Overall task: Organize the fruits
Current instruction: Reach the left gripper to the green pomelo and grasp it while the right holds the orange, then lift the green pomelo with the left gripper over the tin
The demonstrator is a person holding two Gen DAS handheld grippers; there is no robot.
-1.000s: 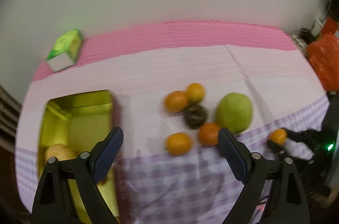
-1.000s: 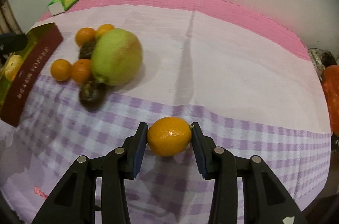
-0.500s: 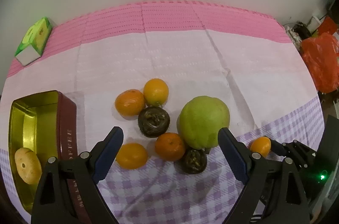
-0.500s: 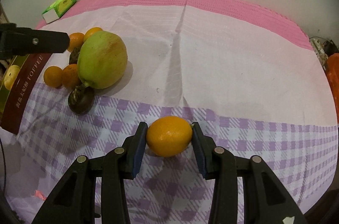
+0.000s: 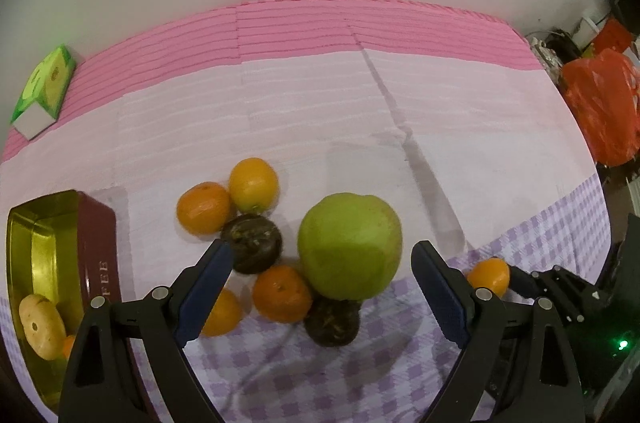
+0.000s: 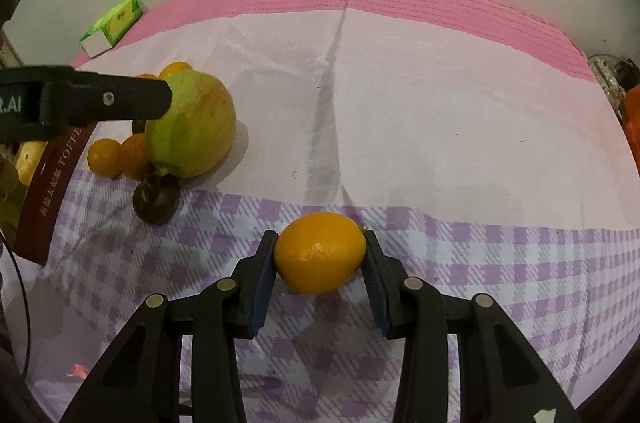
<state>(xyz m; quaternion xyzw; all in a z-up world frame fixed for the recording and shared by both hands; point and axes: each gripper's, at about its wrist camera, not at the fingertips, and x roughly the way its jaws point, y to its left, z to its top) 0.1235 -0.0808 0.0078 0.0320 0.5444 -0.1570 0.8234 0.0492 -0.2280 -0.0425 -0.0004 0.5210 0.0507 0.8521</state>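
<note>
My left gripper is open and hovers over a heap of fruit: a big green fruit, several small oranges and two dark fruits. An open gold tin with maroon sides lies at the left and holds a pale yellow fruit. My right gripper is shut on an orange just above the checked cloth. The left gripper's finger crosses in front of the green fruit in the right wrist view.
A green and white small box lies at the back left on the pink cloth. A white wall rises behind the table. An orange plastic bag hangs off the right edge. The right gripper shows in the left wrist view.
My left gripper has moved right from over the tin and down toward the fruit heap, which now looks larger. My right gripper has kept hold of the orange and barely moved.
</note>
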